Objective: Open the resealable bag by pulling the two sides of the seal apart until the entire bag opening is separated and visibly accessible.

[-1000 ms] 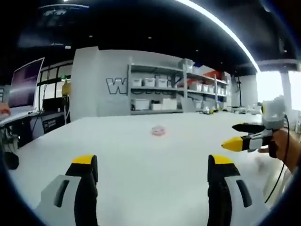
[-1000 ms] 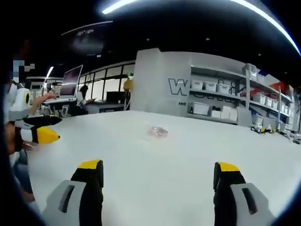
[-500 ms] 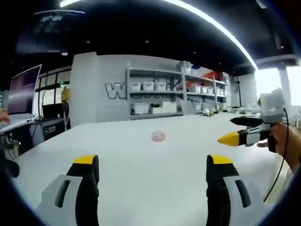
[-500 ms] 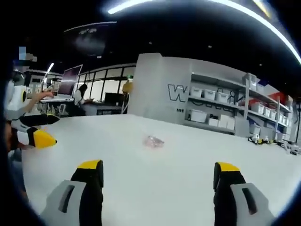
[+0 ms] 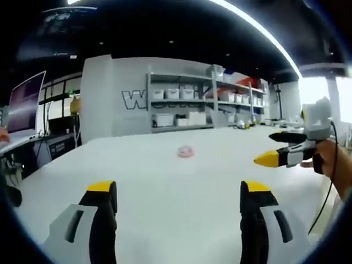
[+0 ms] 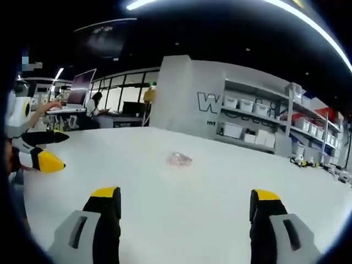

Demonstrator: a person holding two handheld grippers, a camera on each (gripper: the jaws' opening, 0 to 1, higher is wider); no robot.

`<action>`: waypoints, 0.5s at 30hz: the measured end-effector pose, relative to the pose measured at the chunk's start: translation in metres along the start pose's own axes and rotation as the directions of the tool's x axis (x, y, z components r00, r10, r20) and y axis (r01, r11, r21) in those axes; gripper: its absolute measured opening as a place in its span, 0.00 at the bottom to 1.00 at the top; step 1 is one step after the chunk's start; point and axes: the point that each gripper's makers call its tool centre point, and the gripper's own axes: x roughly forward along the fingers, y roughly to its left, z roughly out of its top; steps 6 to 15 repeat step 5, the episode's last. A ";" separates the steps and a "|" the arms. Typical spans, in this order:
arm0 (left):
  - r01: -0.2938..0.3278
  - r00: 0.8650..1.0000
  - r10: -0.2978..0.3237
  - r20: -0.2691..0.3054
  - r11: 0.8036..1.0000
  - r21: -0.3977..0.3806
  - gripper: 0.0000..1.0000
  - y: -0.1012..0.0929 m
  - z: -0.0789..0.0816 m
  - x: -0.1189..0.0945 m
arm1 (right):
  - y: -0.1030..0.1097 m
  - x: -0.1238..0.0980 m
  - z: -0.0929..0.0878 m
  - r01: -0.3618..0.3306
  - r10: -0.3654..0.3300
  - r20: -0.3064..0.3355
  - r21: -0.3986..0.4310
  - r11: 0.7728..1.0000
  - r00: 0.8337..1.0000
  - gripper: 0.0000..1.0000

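A small clear resealable bag (image 5: 185, 152) with pinkish contents lies flat on the white table (image 5: 165, 181), far ahead of both grippers; it also shows in the right gripper view as the bag (image 6: 179, 159). My left gripper (image 5: 176, 195) is open, its yellow-tipped jaws wide apart with nothing between them. My right gripper (image 6: 187, 201) is open too and holds nothing. The right gripper (image 5: 283, 149) comes into the left gripper view from the right, held by a hand. The left gripper (image 6: 41, 149) shows at the left edge of the right gripper view.
Behind the table stand grey shelves (image 5: 187, 107) with white bins and a wall with large lettering. A monitor (image 5: 25, 102) and desks sit at the left, where a person (image 6: 98, 104) is seated. A cable (image 5: 330, 181) hangs by the hand.
Both views shifted slightly with the hands. The bag stays in place on the table, and both grippers remain open.
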 end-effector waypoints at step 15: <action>0.006 0.999 -0.007 -0.031 1.000 -0.005 0.91 -0.001 -0.007 -0.001 | -0.002 0.000 -0.001 0.005 -0.005 -0.007 -0.005 1.000 1.000 0.99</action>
